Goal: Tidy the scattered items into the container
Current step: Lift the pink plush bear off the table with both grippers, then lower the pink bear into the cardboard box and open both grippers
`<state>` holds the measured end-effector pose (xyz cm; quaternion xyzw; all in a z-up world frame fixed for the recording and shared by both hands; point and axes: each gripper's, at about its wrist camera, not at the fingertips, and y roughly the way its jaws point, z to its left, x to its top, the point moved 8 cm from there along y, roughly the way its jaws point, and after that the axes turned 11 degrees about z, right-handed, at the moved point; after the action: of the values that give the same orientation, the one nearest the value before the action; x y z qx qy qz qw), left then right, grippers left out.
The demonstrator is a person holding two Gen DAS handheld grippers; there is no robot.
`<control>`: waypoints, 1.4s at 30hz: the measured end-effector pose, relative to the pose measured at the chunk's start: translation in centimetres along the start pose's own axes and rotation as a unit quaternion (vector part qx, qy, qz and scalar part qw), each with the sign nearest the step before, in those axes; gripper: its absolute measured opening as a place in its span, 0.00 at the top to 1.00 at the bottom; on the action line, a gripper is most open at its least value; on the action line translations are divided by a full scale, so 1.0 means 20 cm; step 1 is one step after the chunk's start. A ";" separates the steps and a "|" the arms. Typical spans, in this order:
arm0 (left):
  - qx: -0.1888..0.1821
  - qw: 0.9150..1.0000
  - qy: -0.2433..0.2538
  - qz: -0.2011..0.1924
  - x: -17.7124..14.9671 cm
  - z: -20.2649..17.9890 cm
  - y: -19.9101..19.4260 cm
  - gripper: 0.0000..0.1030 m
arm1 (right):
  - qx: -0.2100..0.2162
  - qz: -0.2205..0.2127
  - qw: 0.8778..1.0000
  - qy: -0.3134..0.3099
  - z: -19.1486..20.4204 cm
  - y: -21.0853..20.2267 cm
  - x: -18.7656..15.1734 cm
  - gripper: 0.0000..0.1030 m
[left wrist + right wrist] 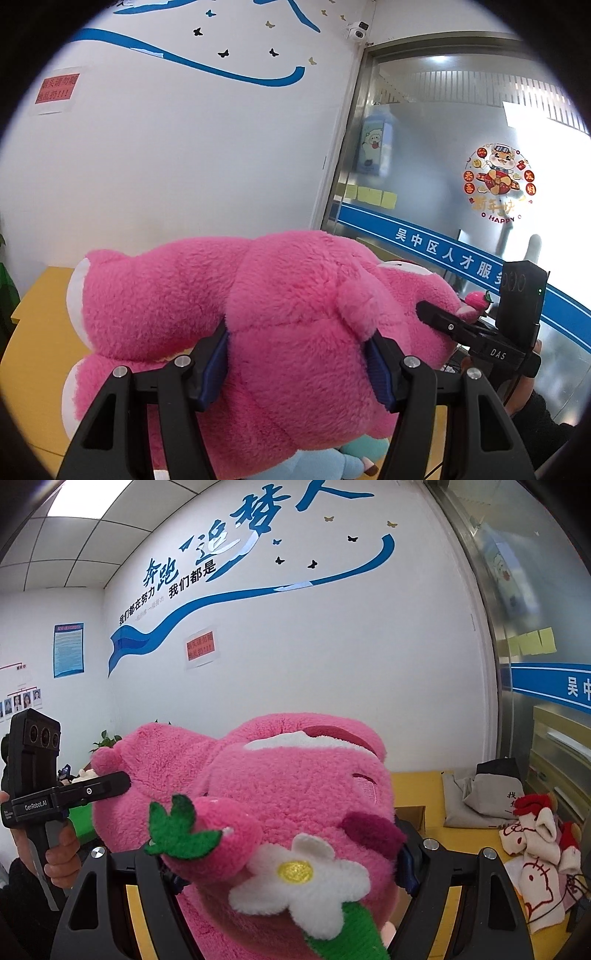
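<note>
I carry one pink plush bear (295, 325), frame centre, with two claws because its bulk exceeds one. My left gripper (299, 363) pinches the rump; my right gripper (288, 860) clamps the head. One pale-blue plush (92, 465) lies below. No container is visible.

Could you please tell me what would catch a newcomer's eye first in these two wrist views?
A big pink plush bear fills the lower middle of both views, held off the yellow table with the jaws of the left gripper and the right gripper pressed into its fur from either side. In the right wrist view a white felt flower and a plush strawberry sit up front, with blue lettering on the wall behind.
</note>
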<state>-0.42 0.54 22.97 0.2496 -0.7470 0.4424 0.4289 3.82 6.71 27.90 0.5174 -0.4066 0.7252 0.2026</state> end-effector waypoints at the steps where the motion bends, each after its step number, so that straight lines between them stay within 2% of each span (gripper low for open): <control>1: -0.001 1.000 0.000 0.003 0.05 0.02 0.05 0.39 | -0.003 0.001 1.000 -0.001 -0.03 0.04 0.04 0.17; 5: -0.004 1.000 -0.003 0.014 0.16 0.11 0.24 0.39 | -0.014 0.010 1.000 -0.006 -0.15 0.24 0.16 0.17; 9: -0.010 0.999 -0.022 0.026 0.21 0.23 0.47 0.39 | -0.017 0.027 0.999 0.002 -0.30 0.50 0.22 0.17; 13: -0.026 0.996 -0.067 0.058 0.19 0.43 0.77 0.39 | -0.021 0.057 0.998 0.025 -0.48 0.80 0.18 0.17; 18: -0.014 0.988 -0.107 0.112 0.11 0.66 1.17 0.39 | -0.021 0.110 0.991 0.077 -0.73 1.23 0.03 0.17; 23: -0.009 0.964 -0.179 0.195 -0.13 0.90 1.58 0.39 | -0.031 0.174 0.976 0.129 -0.96 1.62 -0.21 0.17; 28: 0.041 0.941 -0.203 0.266 -0.39 1.02 1.83 0.39 | -0.055 0.234 0.958 0.155 -1.07 1.84 -0.51 0.17; 30: 0.055 0.944 -0.193 0.261 -0.41 1.00 1.84 0.39 | -0.069 0.229 0.961 0.140 -1.07 1.83 -0.54 0.17; 35: 0.070 0.951 -0.190 0.235 -0.37 1.00 1.82 0.39 | -0.065 0.225 0.960 0.150 -1.13 1.84 -0.52 0.16; 37: 0.079 0.951 -0.178 0.239 -0.36 1.00 1.83 0.39 | -0.070 0.232 0.958 0.152 -1.14 1.85 -0.53 0.09; 40: 0.074 0.951 -0.170 0.248 -0.32 0.99 1.79 0.39 | -0.073 0.232 0.959 0.147 -1.14 1.83 -0.52 0.05; 42: 0.077 0.957 -0.146 0.237 -0.24 0.97 1.72 0.40 | -0.091 0.231 0.961 0.119 -1.12 1.76 -0.47 0.04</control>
<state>-31.94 0.18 -1.17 0.1600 -0.8028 0.5463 0.1773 -30.78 5.10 2.90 0.2989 -0.5521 0.7686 0.1230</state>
